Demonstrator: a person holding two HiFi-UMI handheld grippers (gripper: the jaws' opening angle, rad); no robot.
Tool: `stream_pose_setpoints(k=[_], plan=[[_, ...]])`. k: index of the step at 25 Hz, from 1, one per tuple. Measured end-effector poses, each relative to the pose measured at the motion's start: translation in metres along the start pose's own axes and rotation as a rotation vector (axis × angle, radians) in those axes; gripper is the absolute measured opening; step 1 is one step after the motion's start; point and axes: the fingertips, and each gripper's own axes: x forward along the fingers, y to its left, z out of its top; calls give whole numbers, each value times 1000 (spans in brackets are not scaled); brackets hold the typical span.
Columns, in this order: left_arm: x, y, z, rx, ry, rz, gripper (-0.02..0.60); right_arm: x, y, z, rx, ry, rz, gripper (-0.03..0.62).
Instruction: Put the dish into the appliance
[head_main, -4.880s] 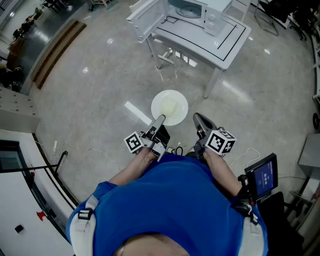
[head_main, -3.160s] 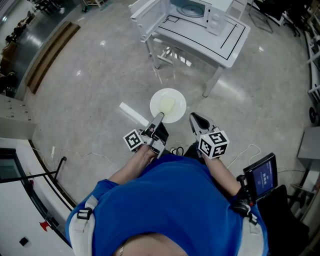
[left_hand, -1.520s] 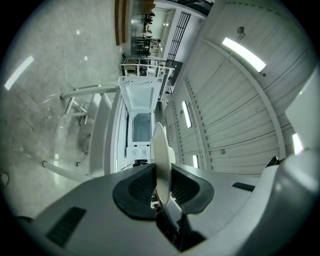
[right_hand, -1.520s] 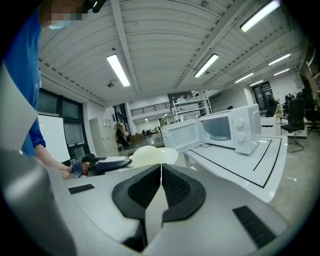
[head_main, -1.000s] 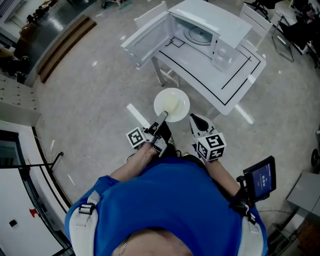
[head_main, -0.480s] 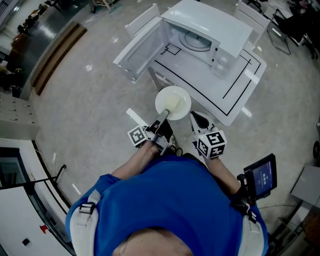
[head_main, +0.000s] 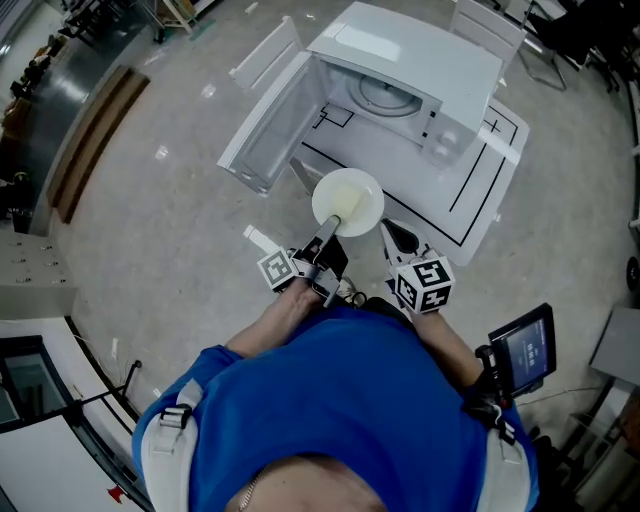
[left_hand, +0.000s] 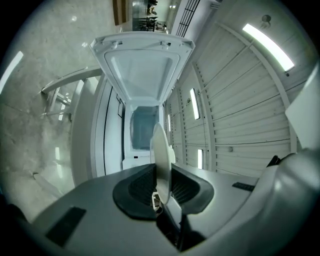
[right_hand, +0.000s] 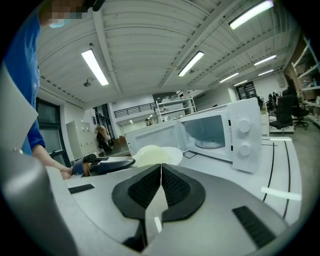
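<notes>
A round pale-yellow dish (head_main: 348, 200) hangs in the air just in front of the white microwave (head_main: 400, 70), whose door (head_main: 268, 120) stands wide open to the left. My left gripper (head_main: 333, 226) is shut on the dish's near rim; in the left gripper view the dish (left_hand: 159, 155) shows edge-on between the black pads, with the microwave's open cavity (left_hand: 142, 127) straight beyond. My right gripper (head_main: 395, 237) is beside it on the right, shut and empty. In the right gripper view the dish (right_hand: 154, 154) and the microwave (right_hand: 220, 132) lie ahead.
The microwave stands on a white table (head_main: 480, 190) marked with black lines. A glass turntable (head_main: 385, 95) lies inside the cavity. A small screen (head_main: 522, 355) is mounted at the person's right hip. Grey floor (head_main: 150, 230) spreads to the left.
The person has walked up to the table; the microwave has come much closer. The dish, still held by the left gripper, is now at the table's front edge by the open door.
</notes>
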Motion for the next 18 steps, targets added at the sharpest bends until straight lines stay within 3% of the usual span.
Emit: stream_pose_setpoints(k=[8, 18], plan=[[19, 11, 33, -15, 79, 6, 74, 34, -9, 8, 21, -11, -76, 2], [42, 21, 54, -23, 90, 14, 74, 60, -25, 19, 19, -1, -94, 2]])
